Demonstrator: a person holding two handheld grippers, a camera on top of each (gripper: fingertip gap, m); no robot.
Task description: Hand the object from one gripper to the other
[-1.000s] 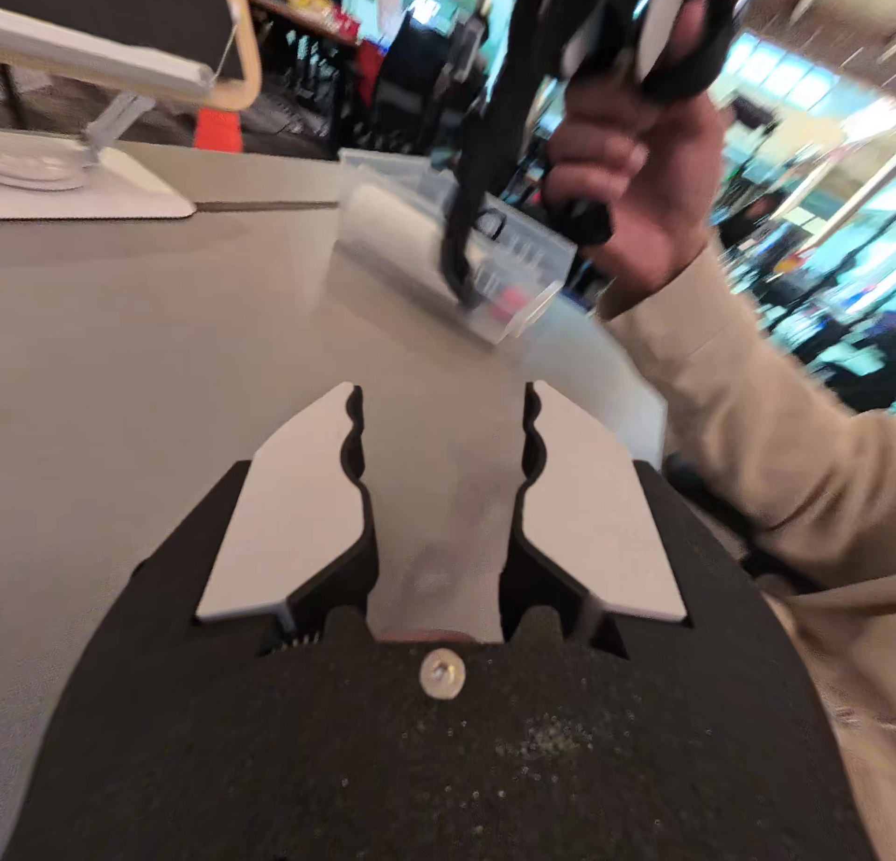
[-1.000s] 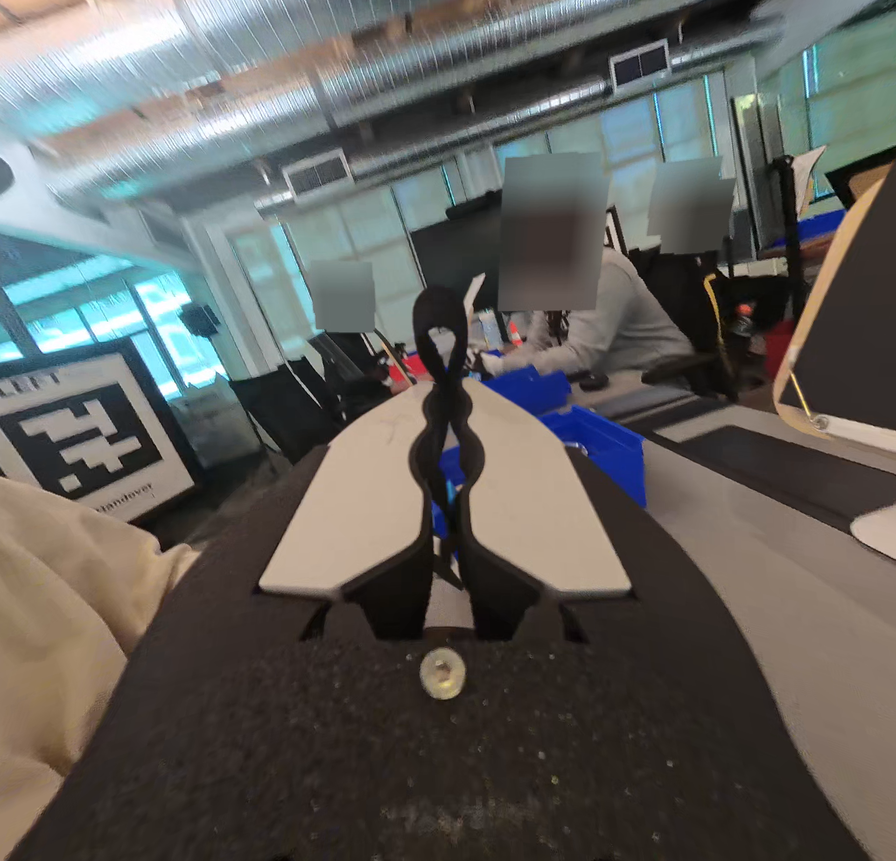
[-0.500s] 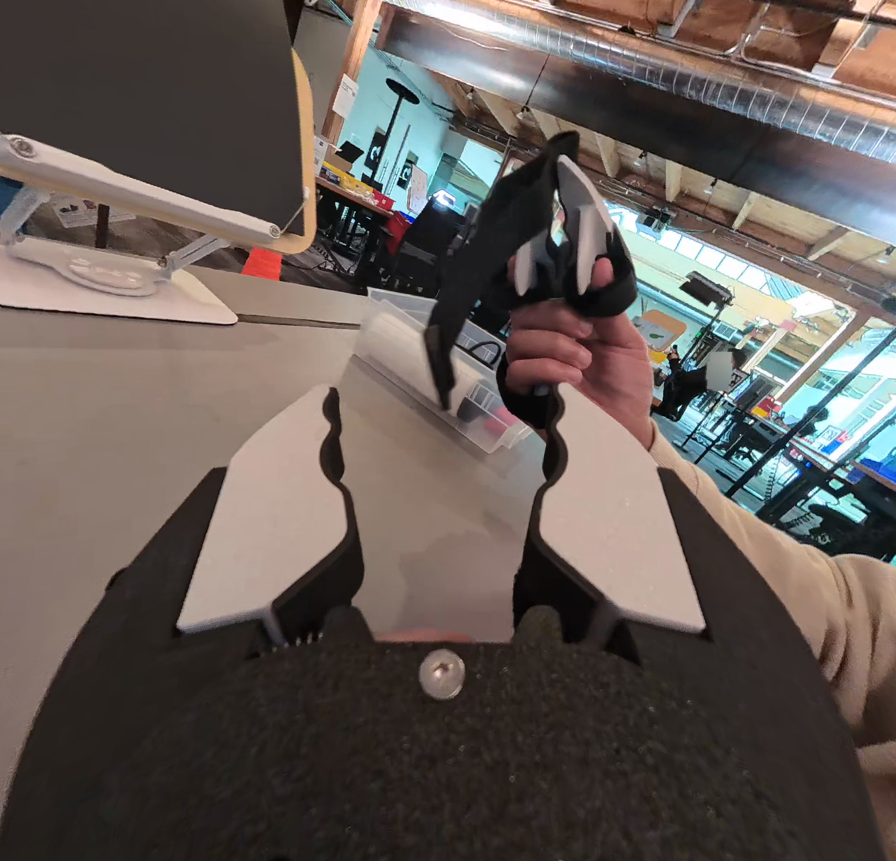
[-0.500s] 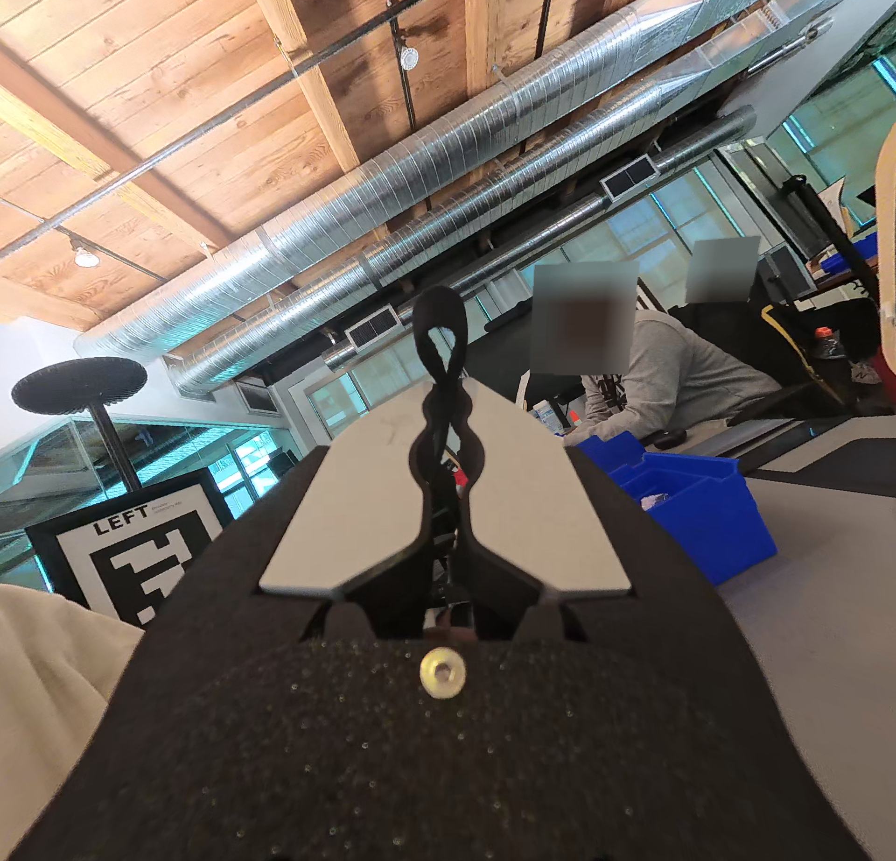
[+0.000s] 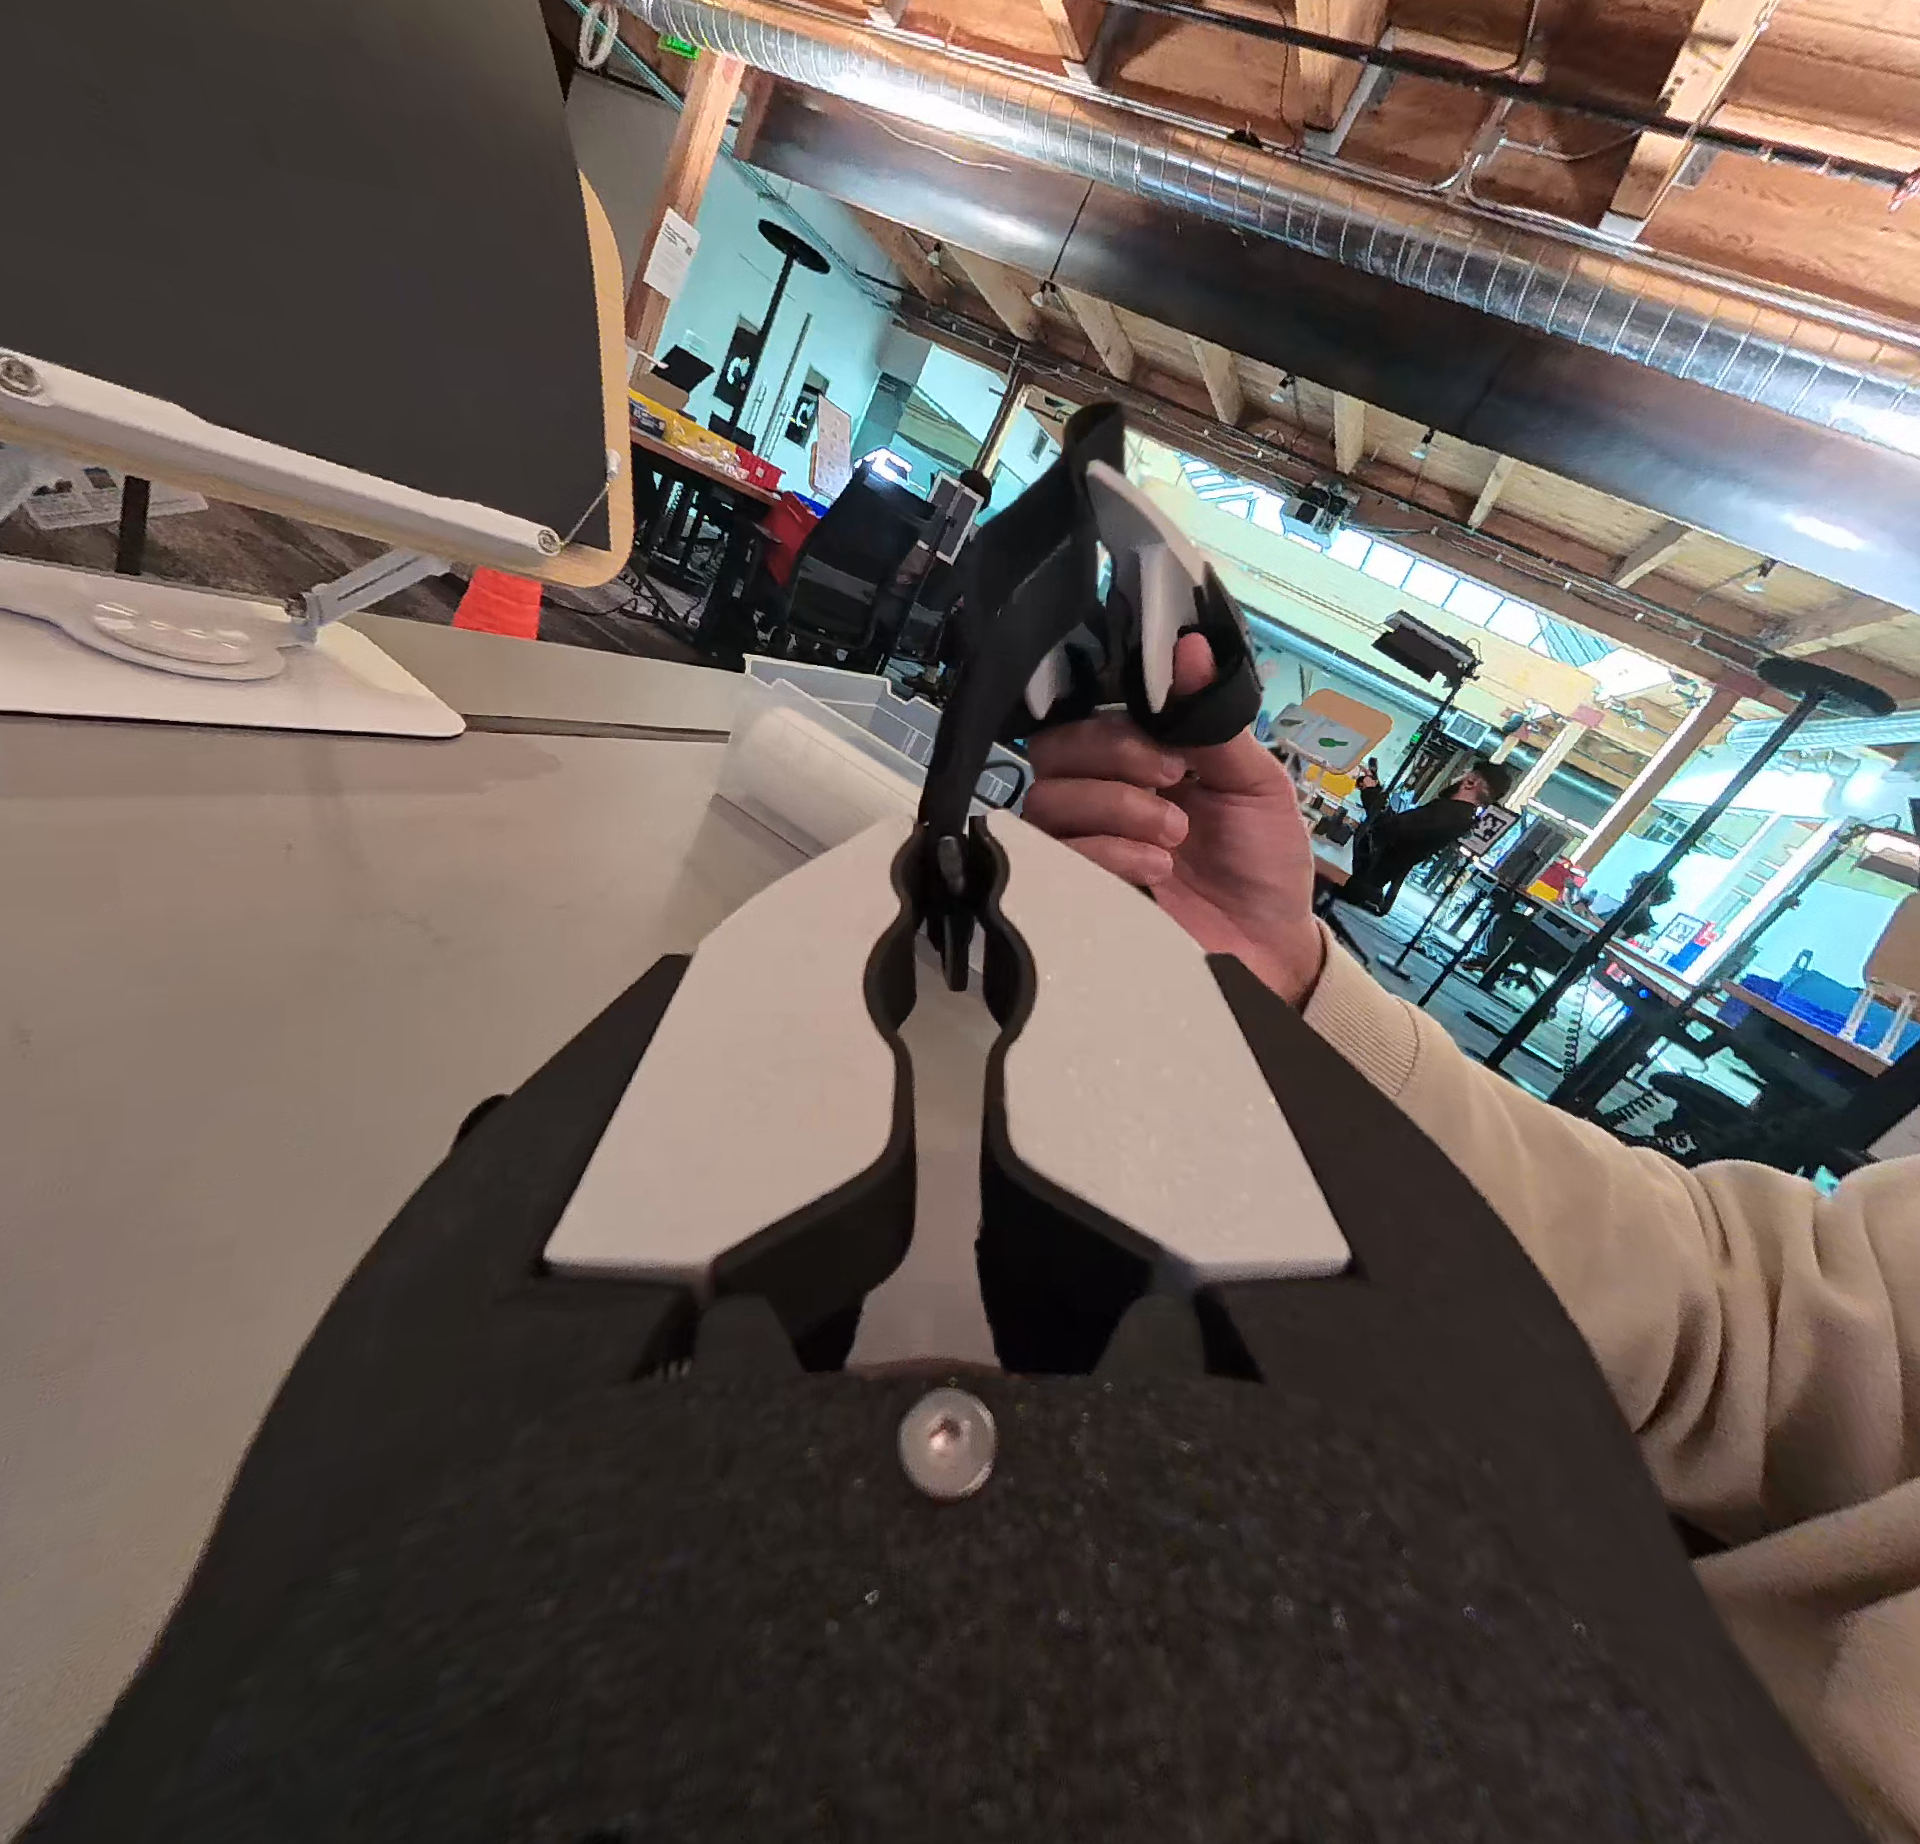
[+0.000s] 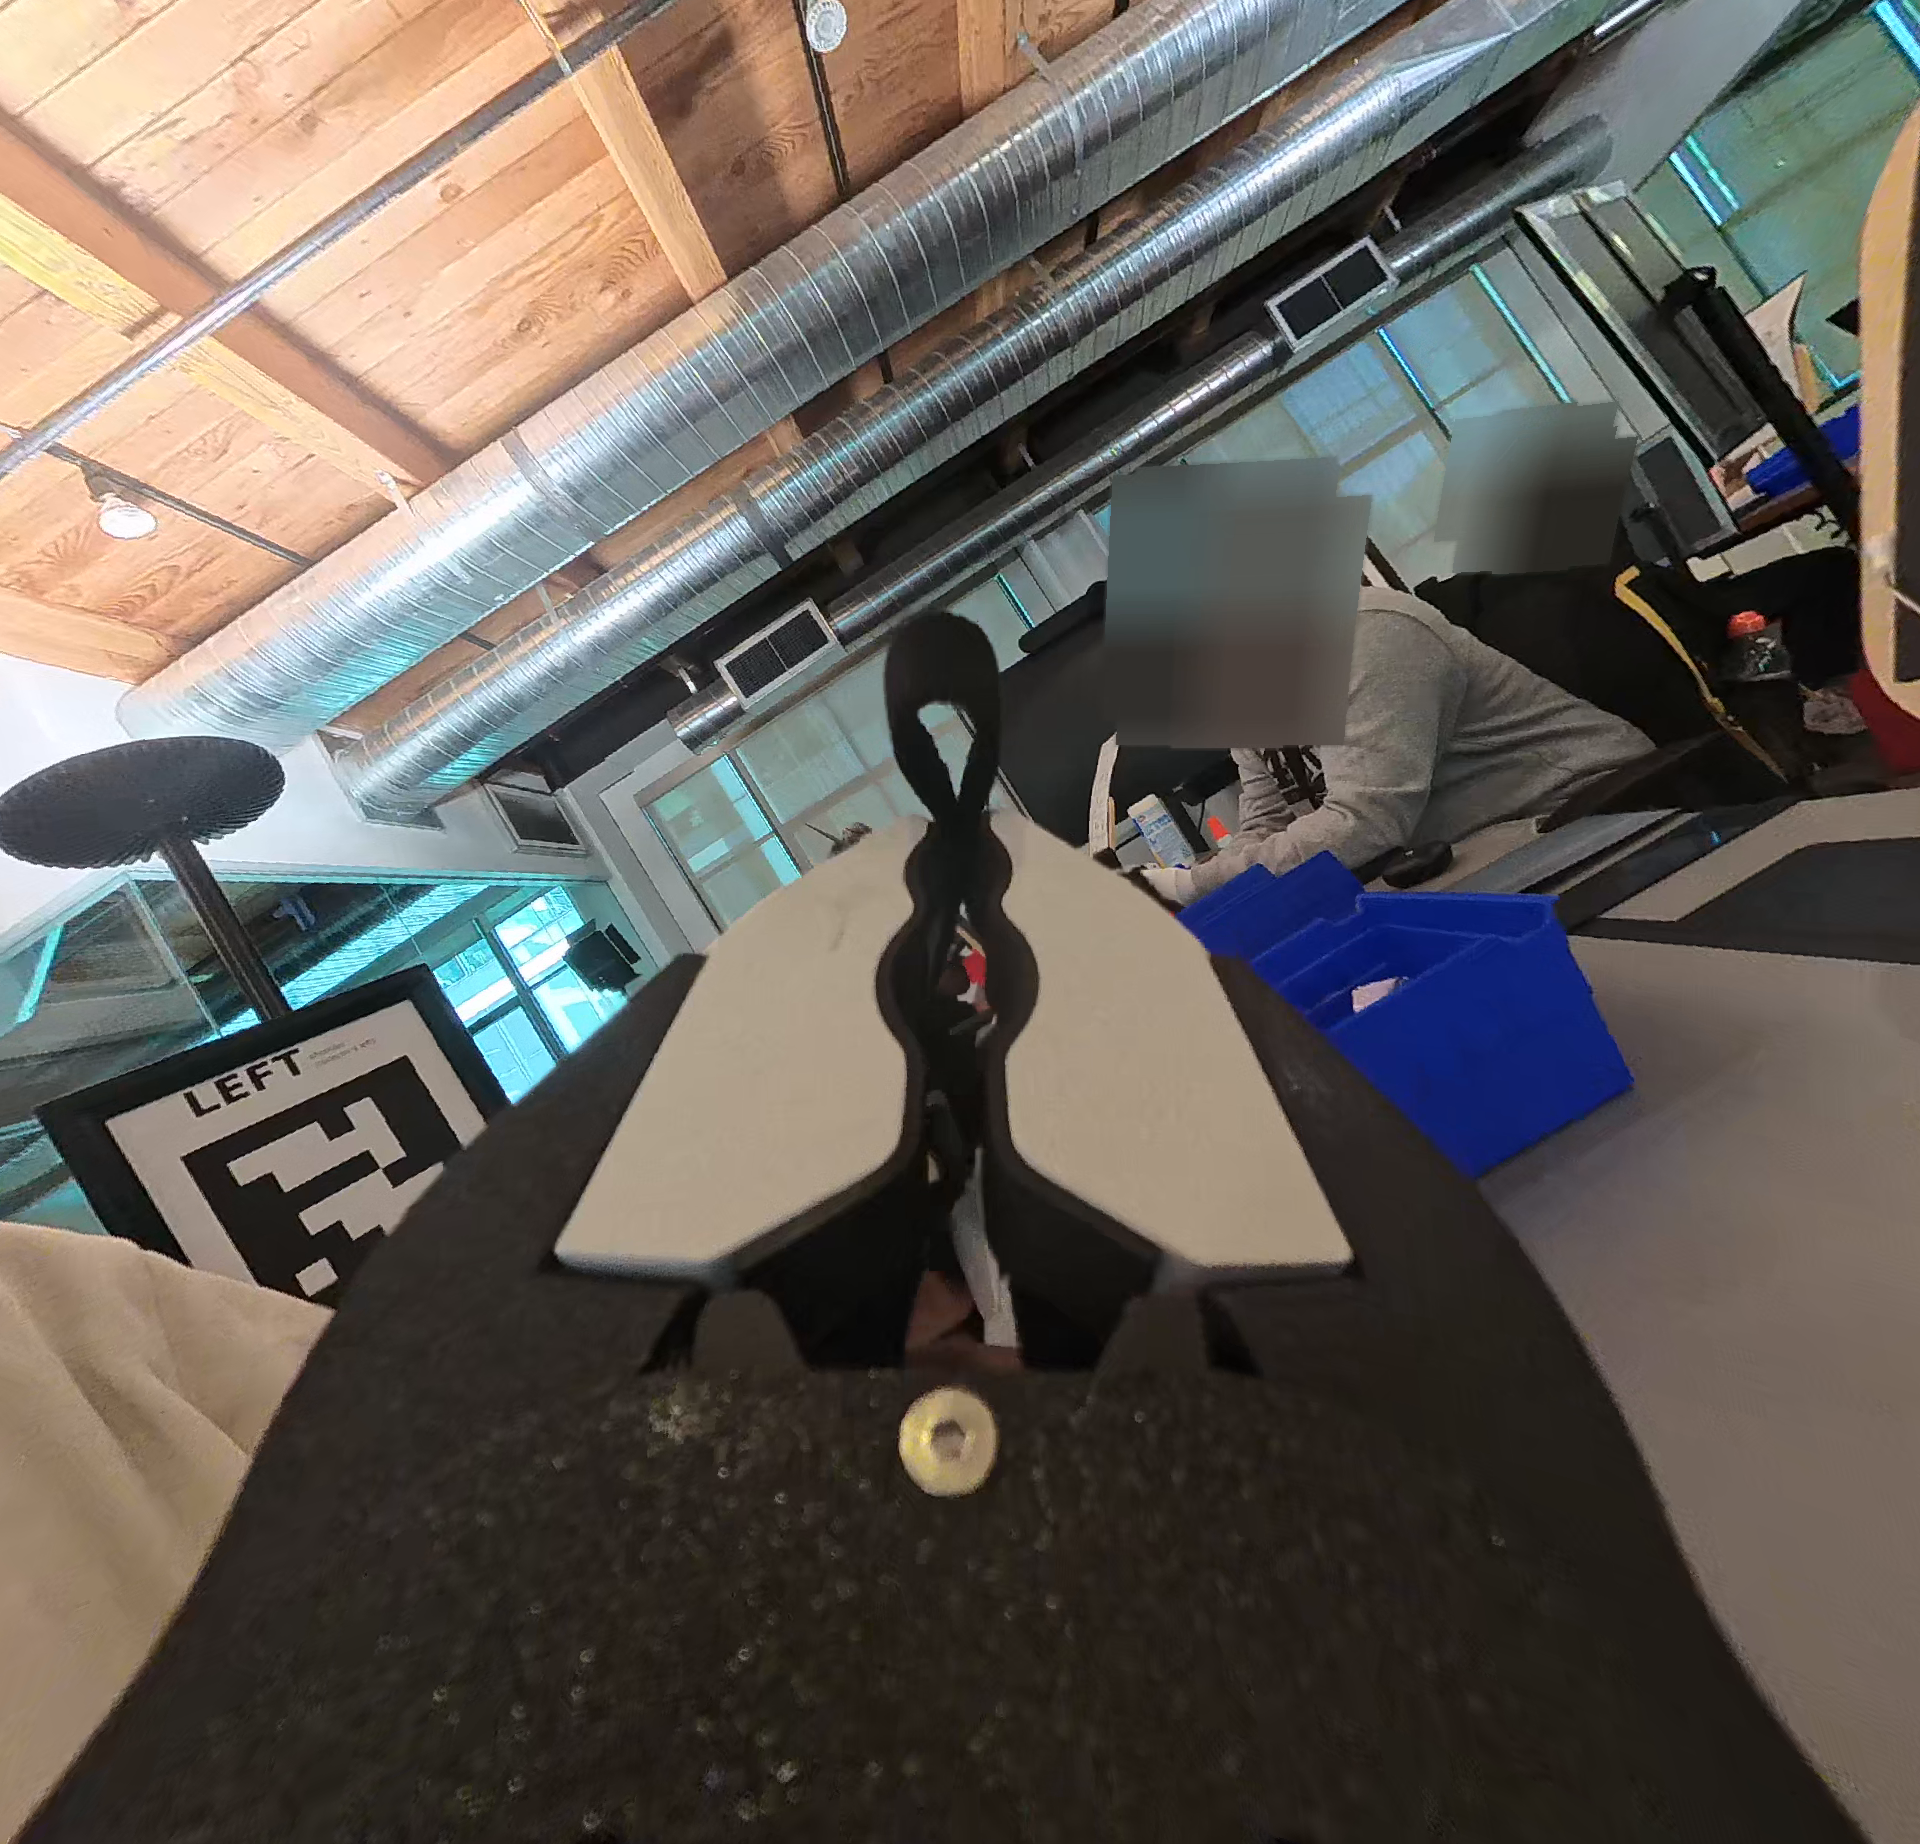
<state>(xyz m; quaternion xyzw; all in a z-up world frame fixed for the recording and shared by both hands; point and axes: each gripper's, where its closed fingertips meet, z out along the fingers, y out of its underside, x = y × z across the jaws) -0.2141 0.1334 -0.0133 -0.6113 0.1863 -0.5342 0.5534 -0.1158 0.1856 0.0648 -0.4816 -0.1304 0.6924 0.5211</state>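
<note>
Left jaws: the left gripper has closed since half a second ago, when its fingers stood wide apart; now the tips pinch the lower end of the black strap.
Right jaws: the right gripper stays clamped on the same strap, whose loop pokes out above the fingertips, as before.
Strap: held at both ends, stretched in the air between the two grippers, above the grey table.
Hand: a hand in a beige sleeve grips the right gripper's handle, just beyond the left fingers.
Behind: a clear plastic box sits on the table; a blue bin sits to the right.
</note>
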